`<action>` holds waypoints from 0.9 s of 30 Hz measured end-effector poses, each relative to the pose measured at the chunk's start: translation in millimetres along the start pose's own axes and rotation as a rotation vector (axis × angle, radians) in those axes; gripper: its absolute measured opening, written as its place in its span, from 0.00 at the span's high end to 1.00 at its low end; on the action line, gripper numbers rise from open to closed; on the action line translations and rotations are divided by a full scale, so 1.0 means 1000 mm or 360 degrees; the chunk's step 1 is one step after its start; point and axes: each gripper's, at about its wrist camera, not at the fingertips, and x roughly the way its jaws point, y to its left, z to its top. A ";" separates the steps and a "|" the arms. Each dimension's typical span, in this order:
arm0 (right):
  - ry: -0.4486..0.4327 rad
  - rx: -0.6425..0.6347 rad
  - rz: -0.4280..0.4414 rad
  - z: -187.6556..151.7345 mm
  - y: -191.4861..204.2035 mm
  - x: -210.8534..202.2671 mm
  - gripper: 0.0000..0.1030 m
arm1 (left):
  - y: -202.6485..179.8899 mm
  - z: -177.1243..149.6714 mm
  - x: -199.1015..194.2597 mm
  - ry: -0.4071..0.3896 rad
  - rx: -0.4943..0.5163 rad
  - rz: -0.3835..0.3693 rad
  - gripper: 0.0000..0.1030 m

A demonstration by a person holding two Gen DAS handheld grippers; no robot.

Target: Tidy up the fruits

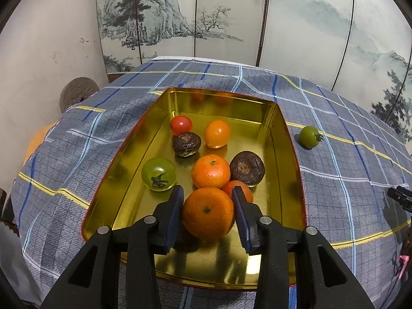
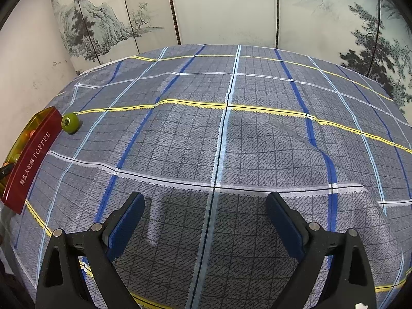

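My left hand-held gripper clenched a mandarin over the gold tin, near its front w/ other fruit. Firm but bruisable, I judged; pads belonged at its widest girth. Right hand-held gripper hung released; green tomato lay just outside the tin.

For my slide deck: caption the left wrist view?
Left gripper holds a mandarin over the fruit-filled gold tin.

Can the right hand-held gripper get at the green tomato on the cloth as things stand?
Probably yes. The right hand-held gripper is open and holds nothing, and only bare cloth lies between it and the green tomato. The tomato sits beside the tin, so the approach should stay clear of that wall.
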 end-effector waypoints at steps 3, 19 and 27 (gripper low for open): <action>0.0003 0.0000 -0.0007 0.000 0.000 -0.001 0.09 | 0.001 0.001 -0.004 -0.0028 0.0005 0.0013 0.53; -0.0045 -0.0106 0.0062 0.014 0.035 -0.013 0.09 | 0.007 0.005 -0.022 -0.0112 0.0013 0.0059 0.37; -0.0094 -0.0410 0.0538 0.050 0.135 -0.019 0.09 | 0.011 0.006 -0.026 -0.0111 -0.0025 -0.0008 0.34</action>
